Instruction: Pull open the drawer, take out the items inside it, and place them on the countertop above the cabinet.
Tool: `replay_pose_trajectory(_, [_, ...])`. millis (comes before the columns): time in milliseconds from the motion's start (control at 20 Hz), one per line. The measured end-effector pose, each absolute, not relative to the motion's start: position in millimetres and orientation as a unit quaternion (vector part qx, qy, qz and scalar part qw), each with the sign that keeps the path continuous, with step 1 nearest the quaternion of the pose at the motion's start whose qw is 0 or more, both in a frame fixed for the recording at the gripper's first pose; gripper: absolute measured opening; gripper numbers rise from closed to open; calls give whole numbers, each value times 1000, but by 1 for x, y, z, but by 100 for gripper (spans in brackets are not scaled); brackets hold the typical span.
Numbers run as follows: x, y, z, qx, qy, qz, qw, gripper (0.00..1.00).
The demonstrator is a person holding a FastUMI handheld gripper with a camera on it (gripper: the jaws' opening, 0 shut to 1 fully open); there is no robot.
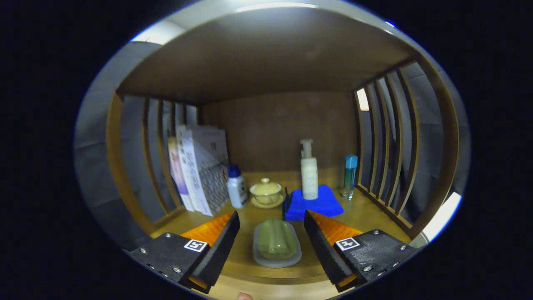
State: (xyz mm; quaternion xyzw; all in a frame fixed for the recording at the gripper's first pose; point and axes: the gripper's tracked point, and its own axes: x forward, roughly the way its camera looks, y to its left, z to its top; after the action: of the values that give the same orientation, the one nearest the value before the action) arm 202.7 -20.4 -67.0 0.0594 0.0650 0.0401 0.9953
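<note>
Gripper view: the tool [271,221] has its fingers spread wide and holds nothing, with a green soap bar in a grey soap dish [277,243] lying on the desk [362,210] between them, clear of both fingers. The dish's long axis runs straight ahead, along the fingers, toward the lidded cup [265,192] and blue cloth [310,203] beyond. If this item is just set down, the likely good move is to back straight out, fingers kept apart.
</note>
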Motion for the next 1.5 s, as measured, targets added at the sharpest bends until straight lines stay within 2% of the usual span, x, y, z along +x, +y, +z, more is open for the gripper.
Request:
replay_pose_trajectory(300, [125,-26,-8,22,-4,4,1000,95])
replay_pose_trajectory(500, [79,-7,-20,24,-30,5,999,95])
replay_pose_trajectory(800, [-6,0,-31,-11,-65,-29,997,95])
replay_pose_trajectory(900, [-30,-6,-51,-12,-59,-54,997,95])
replay_pose_trajectory(1150, [-80,1,-114,14,-22,-64,998,96])
replay_pose_trajectory(1500, [-107,9,-198,-4,37,-66,997,96])
